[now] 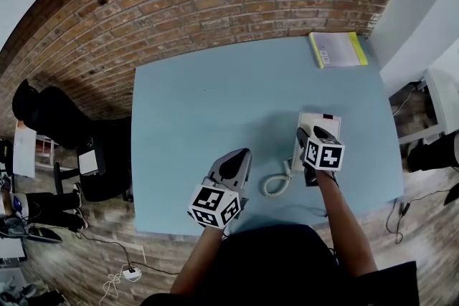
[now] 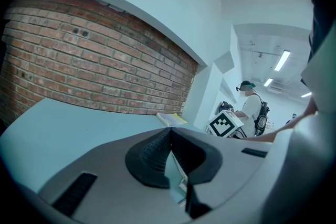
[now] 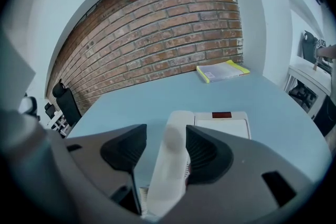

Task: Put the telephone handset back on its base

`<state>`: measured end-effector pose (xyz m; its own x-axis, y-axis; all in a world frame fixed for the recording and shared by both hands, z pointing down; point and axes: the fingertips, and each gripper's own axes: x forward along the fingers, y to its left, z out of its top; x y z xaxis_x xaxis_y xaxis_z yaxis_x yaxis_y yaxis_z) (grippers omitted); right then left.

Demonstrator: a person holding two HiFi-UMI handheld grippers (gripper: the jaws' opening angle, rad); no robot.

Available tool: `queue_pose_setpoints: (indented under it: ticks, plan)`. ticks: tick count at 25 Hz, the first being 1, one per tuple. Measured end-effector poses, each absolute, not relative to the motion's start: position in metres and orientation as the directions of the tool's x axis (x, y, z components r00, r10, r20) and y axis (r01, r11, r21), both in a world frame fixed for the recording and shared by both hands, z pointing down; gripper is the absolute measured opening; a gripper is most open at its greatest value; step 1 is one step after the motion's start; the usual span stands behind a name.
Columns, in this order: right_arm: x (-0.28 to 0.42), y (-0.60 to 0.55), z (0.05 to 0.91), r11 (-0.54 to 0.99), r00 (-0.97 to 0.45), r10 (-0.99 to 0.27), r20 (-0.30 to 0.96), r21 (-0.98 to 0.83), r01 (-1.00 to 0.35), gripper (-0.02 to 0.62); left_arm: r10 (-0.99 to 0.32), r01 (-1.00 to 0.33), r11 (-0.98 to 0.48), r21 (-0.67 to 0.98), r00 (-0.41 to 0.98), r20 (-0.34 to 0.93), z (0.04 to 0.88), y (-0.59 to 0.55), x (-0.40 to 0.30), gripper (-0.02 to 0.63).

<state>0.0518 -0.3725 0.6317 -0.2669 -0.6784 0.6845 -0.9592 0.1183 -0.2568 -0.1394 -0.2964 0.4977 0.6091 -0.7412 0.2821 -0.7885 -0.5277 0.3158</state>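
Note:
The white telephone base [image 1: 326, 122] sits on the light blue table [image 1: 208, 97] at its right front. In the right gripper view the white handset [image 3: 170, 165] lies along the left side of the base [image 3: 223, 124]. My right gripper [image 3: 164, 136] is open around the handset: the right pad touches it, while a gap shows at the left pad. From the head view the right gripper [image 1: 310, 131] hovers over the base, and a coiled cord [image 1: 276, 184] trails to its left. My left gripper [image 1: 240, 154] is near the table's front edge, shut and holding nothing [image 2: 169, 134].
A yellow-edged booklet [image 1: 337, 49] lies at the table's far right corner, against a brick wall. A black chair [image 1: 43, 111] and clutter stand on the floor to the left. A person [image 2: 252, 107] stands in the background of the left gripper view.

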Motion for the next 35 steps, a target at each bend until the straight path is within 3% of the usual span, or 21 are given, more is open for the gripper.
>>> queue_pose_setpoints:
  ticks: [6, 21, 35]
  plan:
    - [0.048, -0.363, 0.622, 0.143, -0.28, -0.687, 0.671, -0.253, -0.957, 0.235, -0.743, -0.783, -0.538, 0.31, 0.615, 0.265, 0.49, -0.292, -0.14, 0.009]
    - [0.031, -0.336, 0.56, 0.237, -0.319, -0.765, 0.56, -0.216, -0.947, 0.045, -0.748, -0.776, -0.563, 0.285, 0.625, 0.225, 0.471, -0.271, -0.141, 0.009]
    - [-0.012, -0.307, 0.511, 0.29, -0.361, -0.828, 0.428, -0.223, -0.931, 0.013, -0.746, -0.773, -0.575, 0.268, 0.63, 0.216, 0.465, -0.252, -0.176, 0.009]
